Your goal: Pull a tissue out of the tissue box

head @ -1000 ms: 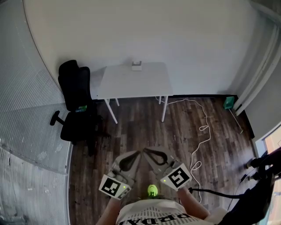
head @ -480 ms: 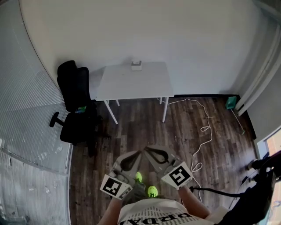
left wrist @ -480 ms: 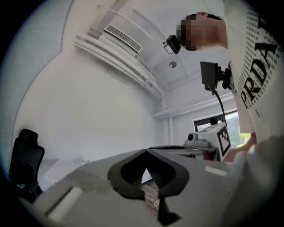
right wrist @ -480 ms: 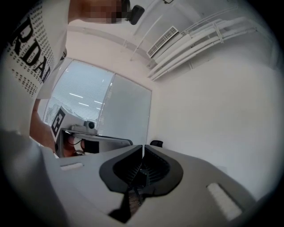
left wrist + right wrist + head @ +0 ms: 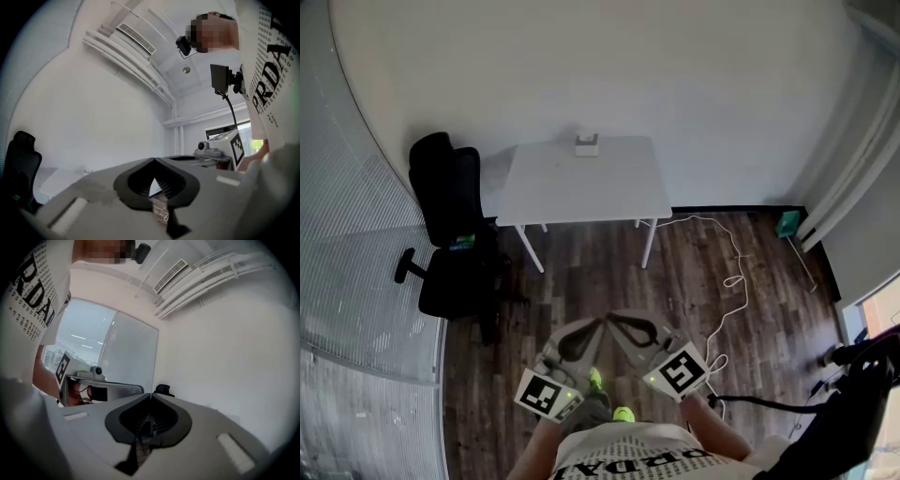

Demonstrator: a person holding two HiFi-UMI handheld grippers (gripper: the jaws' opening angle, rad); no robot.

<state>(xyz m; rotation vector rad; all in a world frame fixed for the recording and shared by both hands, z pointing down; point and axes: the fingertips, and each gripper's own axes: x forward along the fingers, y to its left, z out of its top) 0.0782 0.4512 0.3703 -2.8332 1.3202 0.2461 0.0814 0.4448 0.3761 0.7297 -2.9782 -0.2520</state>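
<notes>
Tissue box (image 5: 587, 143): on the white table (image 5: 581, 187), at the middle of its far edge, close against the wall. Nothing else on the table. The box is too small in the head view to give its long axis or show a tissue at its slot.

Left gripper (image 5: 596, 324) and right gripper (image 5: 611, 321): both held out in front of the person over the wood floor, on the near side of the table and well apart from it. They angle inward so their tips almost meet.

Jaws: each gripper's own view shows its jaws pressed together at the tips with nothing between them, for the left gripper (image 5: 153, 159) and the right (image 5: 150, 393) alike.

Key relation: the box lies straight ahead of the paired tips, across the full depth of the table. It is a shade toward the left gripper's side, but neither hand is meaningfully nearer.

Judgement: approach stage only. Either gripper must open before reaching the box.

Office chair (image 5: 450, 234): beside the table's left end, clear of the line to the box.
</notes>
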